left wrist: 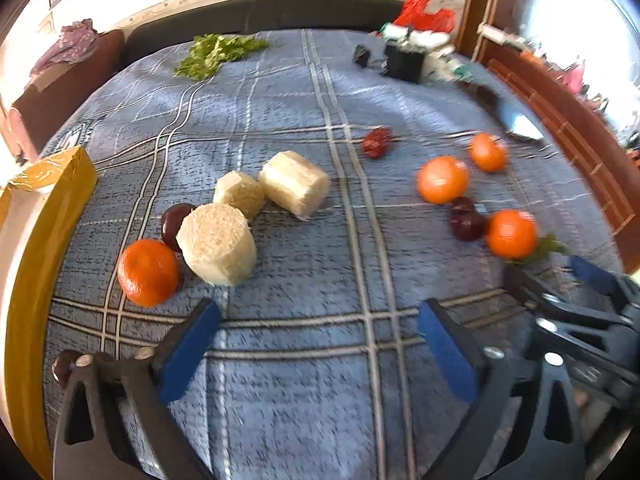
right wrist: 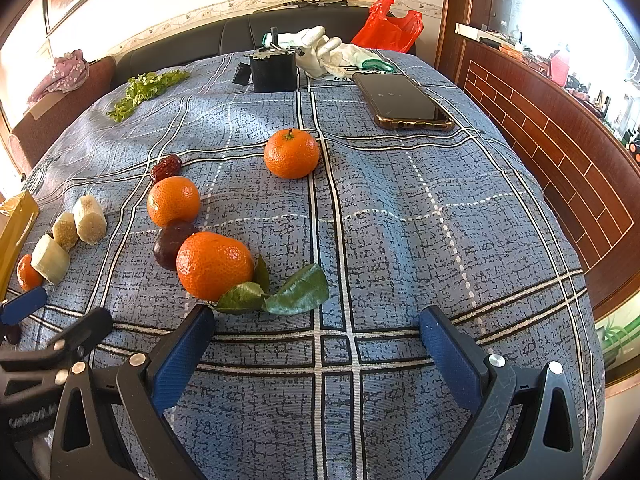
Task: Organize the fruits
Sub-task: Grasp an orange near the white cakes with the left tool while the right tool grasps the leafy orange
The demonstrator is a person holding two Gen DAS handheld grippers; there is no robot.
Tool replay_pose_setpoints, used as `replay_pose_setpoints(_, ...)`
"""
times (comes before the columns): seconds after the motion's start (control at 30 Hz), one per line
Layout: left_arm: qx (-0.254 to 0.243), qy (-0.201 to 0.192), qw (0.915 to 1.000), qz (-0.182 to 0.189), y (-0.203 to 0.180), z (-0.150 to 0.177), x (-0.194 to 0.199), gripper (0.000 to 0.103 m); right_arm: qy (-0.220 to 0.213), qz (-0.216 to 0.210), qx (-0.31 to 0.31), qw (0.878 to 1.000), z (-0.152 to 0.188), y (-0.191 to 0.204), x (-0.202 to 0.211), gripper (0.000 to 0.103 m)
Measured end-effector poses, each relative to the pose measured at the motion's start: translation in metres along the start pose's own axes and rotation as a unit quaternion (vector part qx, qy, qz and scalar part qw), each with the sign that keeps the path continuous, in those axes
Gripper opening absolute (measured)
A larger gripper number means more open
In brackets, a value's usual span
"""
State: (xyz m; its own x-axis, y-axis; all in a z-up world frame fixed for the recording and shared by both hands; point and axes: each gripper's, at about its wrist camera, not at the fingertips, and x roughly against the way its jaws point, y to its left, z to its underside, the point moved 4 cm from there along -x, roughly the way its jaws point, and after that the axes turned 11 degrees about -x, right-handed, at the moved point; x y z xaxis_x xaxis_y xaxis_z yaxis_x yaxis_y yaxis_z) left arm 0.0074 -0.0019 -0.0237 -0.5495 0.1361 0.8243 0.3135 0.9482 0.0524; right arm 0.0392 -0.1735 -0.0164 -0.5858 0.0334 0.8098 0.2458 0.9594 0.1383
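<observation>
My left gripper [left wrist: 320, 320] and right gripper [right wrist: 316, 328] hover spread and empty (blue pads apart); leafy tangerine [right wrist: 215, 265] sits near left.

Orange tangerines [right wrist: 291, 154] on blue plaid tablecloth [right wrist: 400, 240]

The left gripper [left wrist: 320, 344] points steeply down over the desk [left wrist: 320, 240], its blue fingers [left wrist: 188, 356] spread wide with nothing between them (this view is blurred). The right gripper [right wrist: 316, 352] tilts down much the same, its fingers [right wrist: 180, 356] apart and empty. The two sit side by side, each showing at the edge of the other's view.
</observation>
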Motion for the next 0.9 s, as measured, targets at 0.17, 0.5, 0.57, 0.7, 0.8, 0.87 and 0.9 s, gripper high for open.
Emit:
replay_pose_setpoints(0.17,0.023,-0.076,0.9957,0.047,0.008,0.002,0.059,0.087,0.000,0.000,0.000,1.000,0.000,0.000,0.000,0.103)
replay_pose_setpoints(0.5,0.115,-0.123,0.9847,0.044,0.093,0.046,0.169,0.087,0.011,0.002,0.004,1.000,-0.001,0.000,-0.002,0.103)
replay_pose_setpoints(0.57,0.128,-0.159,0.9780,0.041,0.112,0.053,0.201,0.090,0.026,0.006,0.002,1.000,-0.001,0.000,-0.002,0.103)
replay_pose_setpoints(0.7,0.128,-0.187,0.9738,0.023,0.131,0.067,0.231,0.092,0.051,0.017,-0.003,0.999,0.005,0.002,0.001,0.103)
replay_pose_setpoints(0.8,0.151,-0.199,0.9680,0.021,0.144,0.078,0.234,0.091,0.048,0.016,0.000,0.999,0.011,0.002,0.005,0.103)
replay_pose_setpoints(0.87,0.157,-0.189,0.9694,0.016,0.149,0.081,0.228,0.091,0.056,0.024,0.001,0.998,0.012,0.000,0.009,0.101)
replay_pose_setpoints(0.9,0.156,-0.182,0.9706,0.019,0.150,0.082,0.224,0.089,0.057,0.035,0.001,0.998,0.013,-0.001,0.014,0.098)
